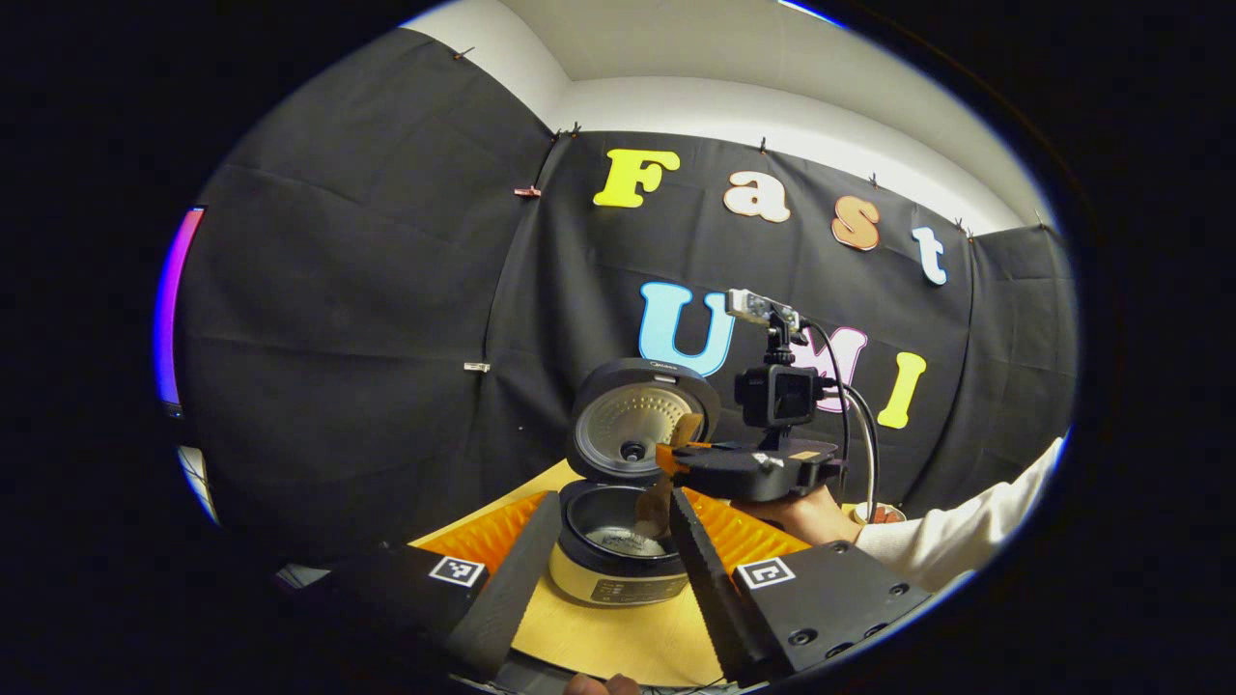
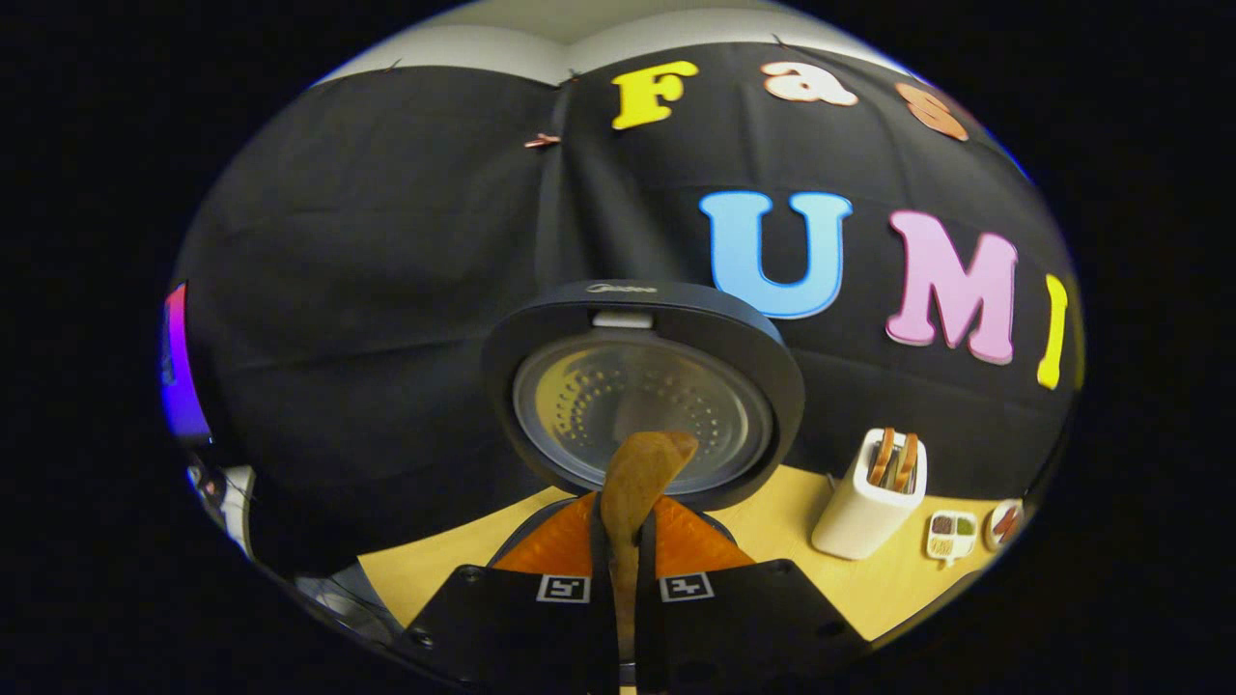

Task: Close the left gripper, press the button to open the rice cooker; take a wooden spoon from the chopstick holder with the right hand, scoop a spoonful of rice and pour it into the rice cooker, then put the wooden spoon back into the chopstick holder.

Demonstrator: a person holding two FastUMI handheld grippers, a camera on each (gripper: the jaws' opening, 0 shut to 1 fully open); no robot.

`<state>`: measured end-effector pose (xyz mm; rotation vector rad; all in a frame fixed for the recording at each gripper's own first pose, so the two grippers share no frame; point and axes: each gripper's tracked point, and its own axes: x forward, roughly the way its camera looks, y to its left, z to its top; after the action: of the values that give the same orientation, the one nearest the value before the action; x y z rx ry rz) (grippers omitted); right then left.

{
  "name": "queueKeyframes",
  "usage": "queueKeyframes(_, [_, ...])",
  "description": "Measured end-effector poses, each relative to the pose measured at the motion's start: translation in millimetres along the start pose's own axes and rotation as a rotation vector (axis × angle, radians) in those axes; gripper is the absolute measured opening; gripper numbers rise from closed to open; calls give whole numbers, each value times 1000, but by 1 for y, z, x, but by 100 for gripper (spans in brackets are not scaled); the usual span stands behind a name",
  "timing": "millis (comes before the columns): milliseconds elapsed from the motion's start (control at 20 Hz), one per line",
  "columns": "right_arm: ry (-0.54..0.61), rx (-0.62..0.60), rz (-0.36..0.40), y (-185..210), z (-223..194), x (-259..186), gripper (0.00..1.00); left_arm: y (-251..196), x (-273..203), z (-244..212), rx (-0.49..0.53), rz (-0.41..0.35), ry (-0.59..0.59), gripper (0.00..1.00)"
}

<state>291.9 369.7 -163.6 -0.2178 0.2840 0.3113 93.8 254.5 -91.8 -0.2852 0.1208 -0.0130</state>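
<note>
The rice cooker [image 1: 618, 584] stands on the wooden table with its lid [image 1: 632, 415] raised, and some white rice shows in the pot. My left gripper [image 1: 614, 497] is open just in front of it, one finger on each side of the pot, nothing held. My right gripper [image 1: 671, 463] hovers over the pot's right rim in a person's hand. It is shut on the wooden spoon [image 2: 637, 473], whose bowl points at the open lid [image 2: 642, 405]. The white chopstick holder [image 2: 869, 502] with wooden utensils stands to the right on the table.
An orange ridged mat [image 1: 492, 531] lies under and behind the cooker. A small divided dish [image 2: 951, 533] and another small dish [image 2: 1004, 521] sit right of the holder. The person's white sleeve [image 1: 966, 531] reaches in from the right. Black cloth walls close the back.
</note>
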Motion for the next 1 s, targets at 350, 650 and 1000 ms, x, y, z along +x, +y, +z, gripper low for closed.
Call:
queueKeyframes(350, [-47,-264,42,27,2,-18,11,-3,1,5,9,6,-11,80])
queueKeyframes(650, [-7,363,77,-15,19,-36,12,-15,5,6,16,6,-8,80])
queueKeyframes(1000, [-36,742,-36,-168,-7,-135,11,-41,22,10,32,1,-14,80])
